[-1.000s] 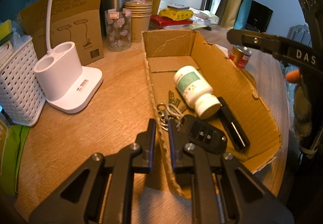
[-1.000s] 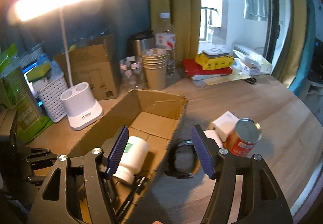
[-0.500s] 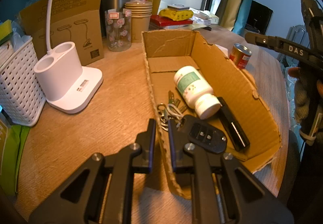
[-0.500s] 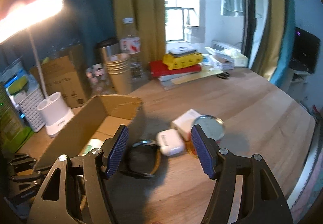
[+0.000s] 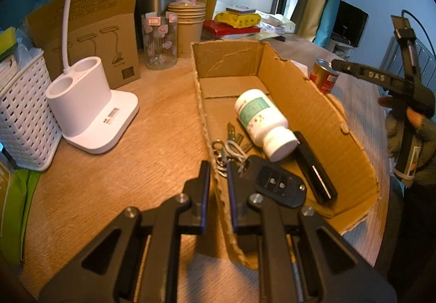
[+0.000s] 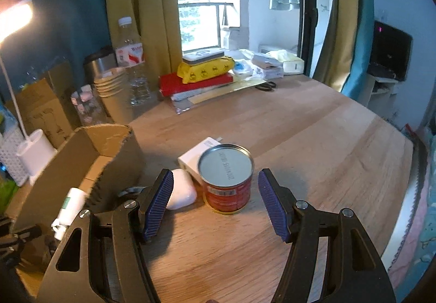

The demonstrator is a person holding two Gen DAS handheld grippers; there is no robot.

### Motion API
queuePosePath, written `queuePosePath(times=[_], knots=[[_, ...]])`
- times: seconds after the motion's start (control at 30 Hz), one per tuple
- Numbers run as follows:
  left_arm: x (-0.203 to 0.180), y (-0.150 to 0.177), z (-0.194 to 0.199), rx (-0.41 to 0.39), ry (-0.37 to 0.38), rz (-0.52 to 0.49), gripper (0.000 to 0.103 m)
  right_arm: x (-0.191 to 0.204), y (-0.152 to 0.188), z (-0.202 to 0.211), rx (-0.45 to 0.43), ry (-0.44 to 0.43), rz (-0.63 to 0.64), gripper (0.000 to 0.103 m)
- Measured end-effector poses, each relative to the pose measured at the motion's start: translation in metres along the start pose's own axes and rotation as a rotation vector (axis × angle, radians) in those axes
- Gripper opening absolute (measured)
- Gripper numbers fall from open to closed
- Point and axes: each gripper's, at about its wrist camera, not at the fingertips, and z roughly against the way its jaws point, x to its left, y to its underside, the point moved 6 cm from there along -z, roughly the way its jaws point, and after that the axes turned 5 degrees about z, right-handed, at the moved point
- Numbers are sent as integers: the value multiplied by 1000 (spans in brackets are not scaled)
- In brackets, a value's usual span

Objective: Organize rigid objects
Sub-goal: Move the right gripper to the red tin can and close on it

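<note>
Left-wrist view: the left gripper has its fingers drawn narrow, pinching the near left wall of the cardboard box, one finger outside and one inside; this hold is unchanged from one second ago. Inside the box lie a white pill bottle on its side, a bunch of keys, a black car key fob and a black slim bar-shaped object, all in the same places as in the earlier frames. On the counter to the left of the box stand a white lamp base and a white basket.

Right-wrist view: the right gripper has swung away from the box, where it pointed a second ago, and now faces the red tin can. Its fingers are spread wide, with the can standing upright between their tips and touched by neither. The can rests on the counter outside the box, just beside a white earbud case on its left and a white rectangular block behind it. A dark round object lies partly hidden behind the left finger, next to the box wall. In the left-wrist view the right gripper has drawn back towards the frame's right edge, and the can shows beyond the box's right wall.
</note>
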Motion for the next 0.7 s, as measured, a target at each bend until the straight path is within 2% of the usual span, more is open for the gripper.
queuePosePath(times=[0.57, 0.7], knots=[[0, 0, 0, -1, 1, 1, 13, -1, 5, -39, 66, 13, 54, 68], [0, 0, 0, -1, 1, 1, 13, -6, 6, -45, 76, 12, 35, 68]])
